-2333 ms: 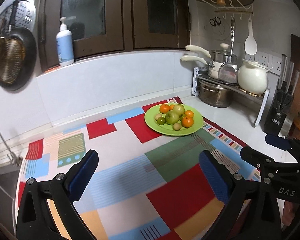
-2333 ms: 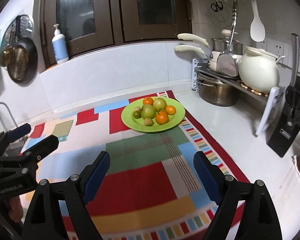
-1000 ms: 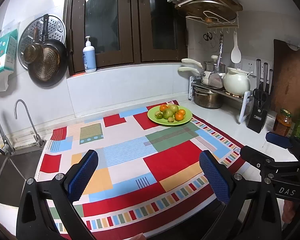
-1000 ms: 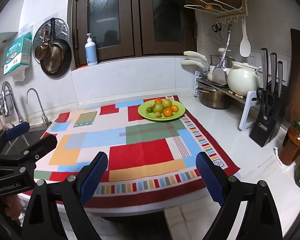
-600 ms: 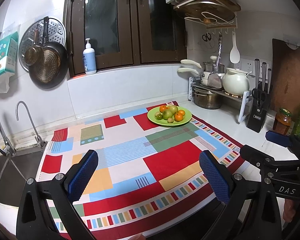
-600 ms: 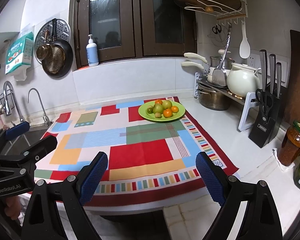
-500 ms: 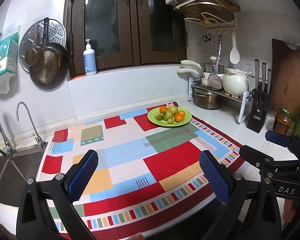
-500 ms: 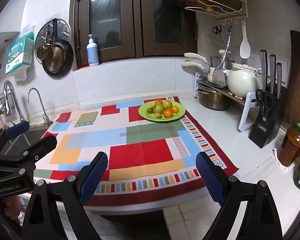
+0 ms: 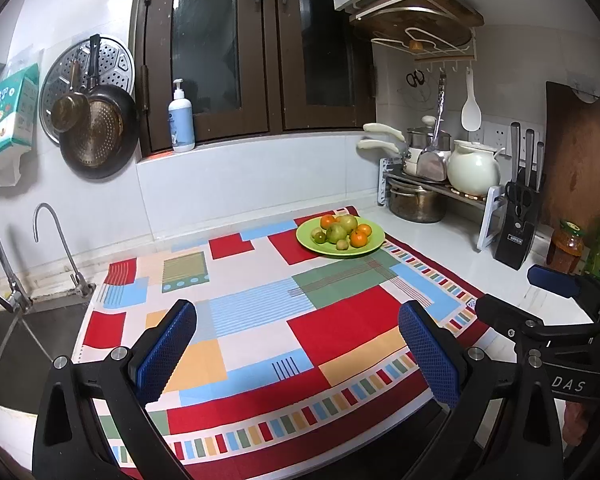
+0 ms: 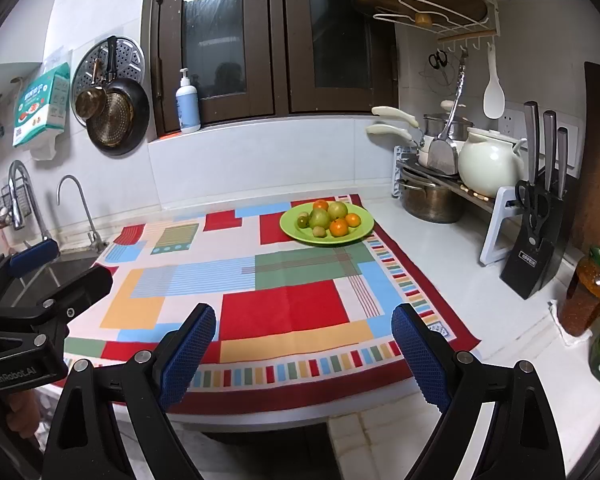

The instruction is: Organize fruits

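Fruit: heaped together on the green plate at the cloth's far corner, so apparently sorted.
Left tongs: released, empty, held back.
Right tongs: released, empty, well short of the plate.

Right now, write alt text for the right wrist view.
A round green plate of oranges and green fruits sits at the far edge of a colourful patchwork cloth on a white kitchen counter. The right gripper hangs open and empty in front; the left gripper shows at left.
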Tool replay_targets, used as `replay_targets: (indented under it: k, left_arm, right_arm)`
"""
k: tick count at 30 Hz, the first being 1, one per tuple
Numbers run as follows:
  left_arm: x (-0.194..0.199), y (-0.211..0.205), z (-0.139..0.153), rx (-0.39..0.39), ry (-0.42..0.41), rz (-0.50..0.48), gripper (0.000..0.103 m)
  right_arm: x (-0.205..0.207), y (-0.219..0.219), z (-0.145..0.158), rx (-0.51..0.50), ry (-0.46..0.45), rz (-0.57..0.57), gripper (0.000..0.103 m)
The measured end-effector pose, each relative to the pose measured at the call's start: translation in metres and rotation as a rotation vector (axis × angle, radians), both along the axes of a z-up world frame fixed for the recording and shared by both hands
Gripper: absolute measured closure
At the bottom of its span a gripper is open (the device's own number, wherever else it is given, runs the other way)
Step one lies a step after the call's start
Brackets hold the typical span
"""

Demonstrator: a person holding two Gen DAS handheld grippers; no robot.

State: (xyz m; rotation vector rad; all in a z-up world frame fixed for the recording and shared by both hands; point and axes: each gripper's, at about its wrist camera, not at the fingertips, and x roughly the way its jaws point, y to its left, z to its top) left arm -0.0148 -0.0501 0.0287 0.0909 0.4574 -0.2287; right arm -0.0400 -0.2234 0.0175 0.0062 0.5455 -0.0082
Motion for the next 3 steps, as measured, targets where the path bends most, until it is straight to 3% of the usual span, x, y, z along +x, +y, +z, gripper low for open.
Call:
replay_targets:
  k: [3]
  left_arm:
    - [0.0019,0.0005,-0.0008,0.003,0.002,-0.001,0.000]
  right_arm:
    - [0.0013,-0.0003,-0.0005,0.001,0.002,0.001,0.013]
